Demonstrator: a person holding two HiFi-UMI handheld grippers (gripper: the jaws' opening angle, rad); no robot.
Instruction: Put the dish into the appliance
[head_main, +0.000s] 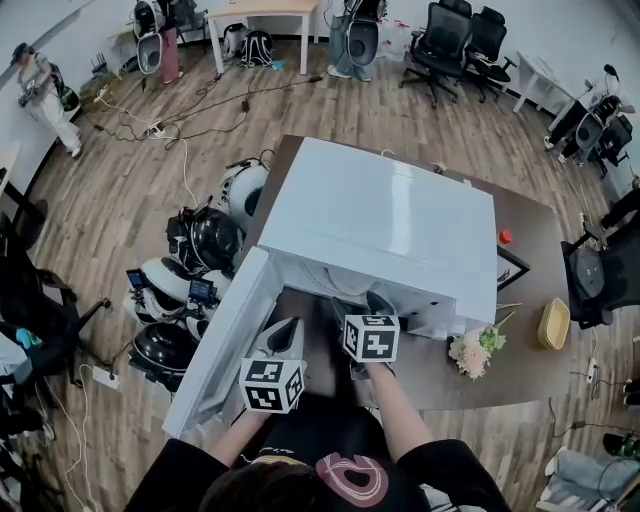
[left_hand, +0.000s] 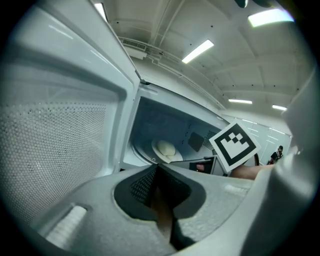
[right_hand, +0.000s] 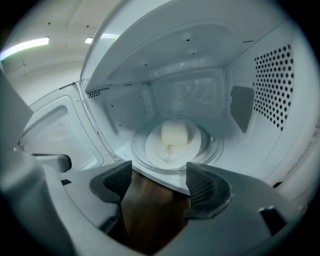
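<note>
Dish: inside the microwave, on its turntable — a pale block sits on it.
Right gripper: at the microwave's mouth, jaws spread, nothing between.
Left gripper: beside the microwave's open door — jaws pressed together, empty.

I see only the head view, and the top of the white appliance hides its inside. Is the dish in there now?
Observer: Yes. In the right gripper view the dish lies on the round turntable inside the appliance, with a pale block on it.
Operator: Does the right gripper hold it?
Observer: No. Its fingers stand apart with nothing between them, in front of the opening.
Operator: And the left gripper?
Observer: In the left gripper view its fingers are together and empty, with the open door at its left.
</note>
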